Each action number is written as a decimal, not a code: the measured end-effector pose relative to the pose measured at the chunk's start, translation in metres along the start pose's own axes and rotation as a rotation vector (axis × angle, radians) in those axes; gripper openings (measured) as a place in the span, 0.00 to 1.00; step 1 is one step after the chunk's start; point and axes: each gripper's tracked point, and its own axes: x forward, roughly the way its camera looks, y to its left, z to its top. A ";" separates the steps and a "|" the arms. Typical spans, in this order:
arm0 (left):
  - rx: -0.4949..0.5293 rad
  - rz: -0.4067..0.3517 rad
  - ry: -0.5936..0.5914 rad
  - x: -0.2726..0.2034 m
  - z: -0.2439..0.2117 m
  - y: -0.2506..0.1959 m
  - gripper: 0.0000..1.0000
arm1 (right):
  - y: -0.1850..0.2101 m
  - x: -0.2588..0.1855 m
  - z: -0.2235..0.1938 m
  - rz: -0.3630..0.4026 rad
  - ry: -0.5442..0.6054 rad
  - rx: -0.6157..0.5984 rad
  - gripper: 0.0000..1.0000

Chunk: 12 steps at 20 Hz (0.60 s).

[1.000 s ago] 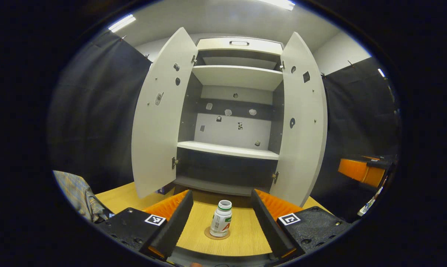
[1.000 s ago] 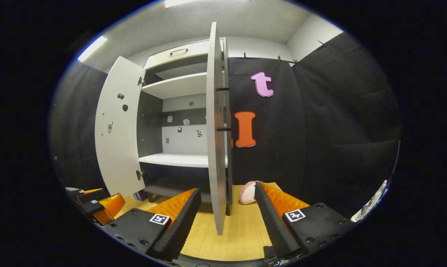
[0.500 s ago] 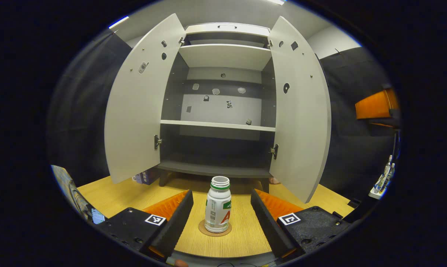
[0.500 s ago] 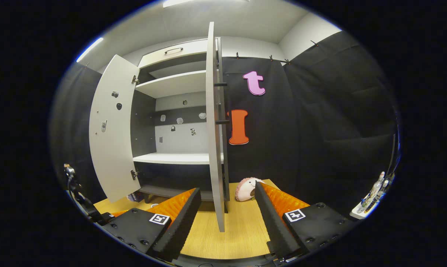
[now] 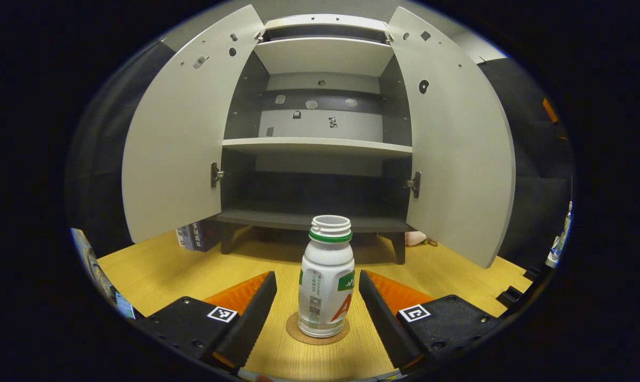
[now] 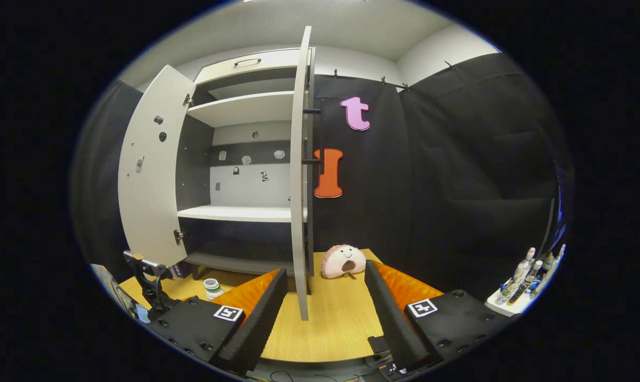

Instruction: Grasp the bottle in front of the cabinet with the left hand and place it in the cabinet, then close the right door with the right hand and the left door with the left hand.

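Observation:
A white bottle (image 5: 325,281) with a green neck ring and no cap stands upright on a round cork coaster (image 5: 299,333), on the wooden table in front of the cabinet. My left gripper (image 5: 316,280) is open, one finger on each side of the bottle with a gap on both sides. The cabinet's left door (image 5: 171,143) and right door (image 5: 458,154) both stand wide open, and its bottom shelf (image 5: 299,218) is bare. In the right gripper view, my right gripper (image 6: 325,276) is open just in front of the right door's edge (image 6: 299,212). The bottle's top (image 6: 212,288) shows at lower left.
A pink plush toy (image 6: 344,261) lies on the table (image 6: 330,329) behind the right door. A small box (image 5: 192,236) sits under the cabinet's left side. Several bottles stand on a tray (image 6: 527,276) at the far right. A black rig part (image 6: 150,284) rises at lower left.
My left gripper has moved down and forward, so the bottle now stands between its fingers. The right gripper's view has drifted a little, bringing the plush toy and bottle top into sight.

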 end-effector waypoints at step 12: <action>0.068 -0.150 0.088 0.014 0.015 -0.008 0.70 | -0.003 -0.001 -0.008 -0.086 0.034 -0.003 0.97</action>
